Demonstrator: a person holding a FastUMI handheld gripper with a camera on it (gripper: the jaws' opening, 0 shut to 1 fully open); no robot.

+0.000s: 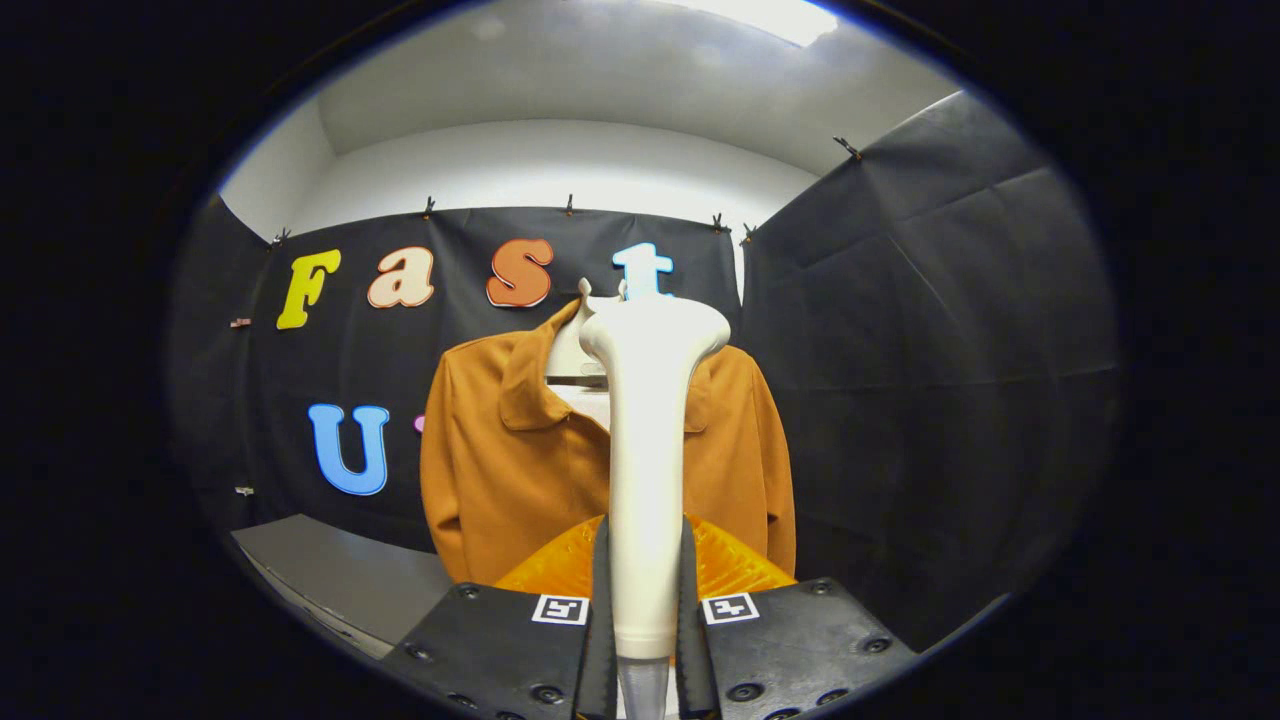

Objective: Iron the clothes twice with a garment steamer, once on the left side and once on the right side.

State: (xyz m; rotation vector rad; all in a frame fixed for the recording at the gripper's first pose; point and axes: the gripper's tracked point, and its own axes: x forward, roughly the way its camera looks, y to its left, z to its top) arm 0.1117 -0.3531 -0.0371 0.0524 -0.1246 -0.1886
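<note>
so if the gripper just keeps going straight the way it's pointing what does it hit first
Most likely the orange jacket hanging beyond the fingers. The gripper is shut on the white steamer, whose head would reach the jacket's collar and chest first. How wide the gap between them is cannot be told.

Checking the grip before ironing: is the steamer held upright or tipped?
Upright: the steamer stands straight between the tool fingers, both pressing its handle, head level with the jacket collar.

Smooth glossy plastic garment steamer stands before a matt woven-cloth jacket.
</note>
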